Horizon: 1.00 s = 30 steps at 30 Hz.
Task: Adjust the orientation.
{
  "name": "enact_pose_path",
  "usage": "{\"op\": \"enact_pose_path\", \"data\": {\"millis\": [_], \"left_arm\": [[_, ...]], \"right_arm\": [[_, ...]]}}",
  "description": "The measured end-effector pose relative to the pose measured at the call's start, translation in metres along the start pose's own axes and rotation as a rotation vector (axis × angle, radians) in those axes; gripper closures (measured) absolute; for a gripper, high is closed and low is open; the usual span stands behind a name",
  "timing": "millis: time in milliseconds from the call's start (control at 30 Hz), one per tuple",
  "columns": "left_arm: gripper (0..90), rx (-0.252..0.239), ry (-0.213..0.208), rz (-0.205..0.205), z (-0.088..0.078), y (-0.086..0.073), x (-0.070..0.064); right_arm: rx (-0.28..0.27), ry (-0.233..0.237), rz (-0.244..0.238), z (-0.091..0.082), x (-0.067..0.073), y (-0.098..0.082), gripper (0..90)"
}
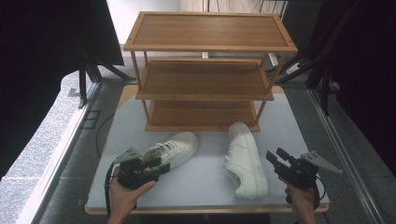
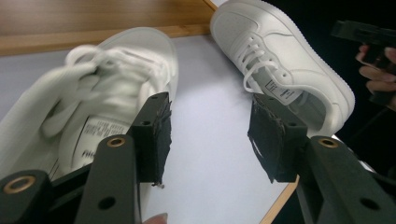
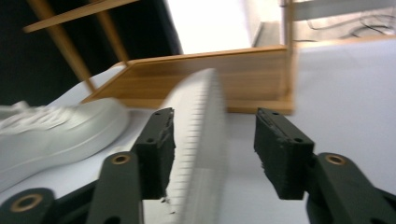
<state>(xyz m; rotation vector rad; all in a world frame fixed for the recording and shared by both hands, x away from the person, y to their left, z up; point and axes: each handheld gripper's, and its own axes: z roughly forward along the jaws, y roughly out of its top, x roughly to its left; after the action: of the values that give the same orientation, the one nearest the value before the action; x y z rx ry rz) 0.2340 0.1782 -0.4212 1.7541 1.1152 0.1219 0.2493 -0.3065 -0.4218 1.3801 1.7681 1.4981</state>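
Note:
Two white lace-up sneakers lie on the white table top (image 1: 201,179) in front of a wooden rack. The left sneaker (image 1: 175,147) (image 2: 107,79) points up and right, and my left gripper (image 1: 161,165) (image 2: 210,135) sits at its heel end, open, with only bare table between the pads. The right sneaker (image 1: 245,158) (image 2: 275,51) lies tilted onto its side with its toe toward the rack. Just right of it is my right gripper (image 1: 275,155) (image 3: 215,149), open. Its sole edge (image 3: 201,116) shows between the jaws, close to the left pad, with a gap to the right pad.
A three-tier wooden shoe rack (image 1: 205,46) stands at the back of the table, with bare shelves. Its lowest shelf (image 1: 201,114) is just behind the sneakers. The table's front edge (image 1: 205,210) is close to both hands. Dark frames and grey floor flank the table.

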Motion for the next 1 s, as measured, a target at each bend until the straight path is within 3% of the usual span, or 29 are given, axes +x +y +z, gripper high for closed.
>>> {"op": "enact_pose_path", "data": {"millis": [67, 167, 300, 467, 633, 800, 900, 1000], "left_arm": [[47.6, 0.007, -0.012, 0.014, -0.003, 0.002, 0.004], [45.3, -0.028, 0.002, 0.013, -0.011, 0.005, 0.008], [44.7, -0.026, 0.025, 0.020, -0.009, 0.005, 0.012], [44.5, -0.011, 0.031, -0.001, -0.004, 0.002, 0.018], [44.5, -0.026, 0.041, -0.013, -0.008, 0.000, 0.018], [44.5, -0.019, 0.032, 0.004, -0.011, 0.001, 0.006], [44.5, -0.037, 0.022, 0.007, -0.013, 0.004, 0.001], [44.5, -0.019, 0.031, -0.004, -0.009, 0.001, 0.004]], "right_arm": [[0.013, 0.030, -0.052, 0.000, 0.012, 0.002, 52.9], [0.038, 0.083, -0.124, 0.000, 0.032, 0.005, 58.0], [0.088, 0.132, -0.201, -0.002, 0.054, 0.004, 68.4], [0.167, 0.135, -0.271, 0.003, 0.076, -0.007, 82.6], [0.205, 0.160, -0.296, 0.005, 0.087, -0.016, 87.8], [0.304, 0.202, -0.364, 0.023, 0.103, -0.035, 88.7], [0.349, 0.191, -0.397, 0.027, 0.107, -0.046, 88.9], [0.371, 0.159, -0.423, 0.030, 0.106, -0.051, 89.7]]}}
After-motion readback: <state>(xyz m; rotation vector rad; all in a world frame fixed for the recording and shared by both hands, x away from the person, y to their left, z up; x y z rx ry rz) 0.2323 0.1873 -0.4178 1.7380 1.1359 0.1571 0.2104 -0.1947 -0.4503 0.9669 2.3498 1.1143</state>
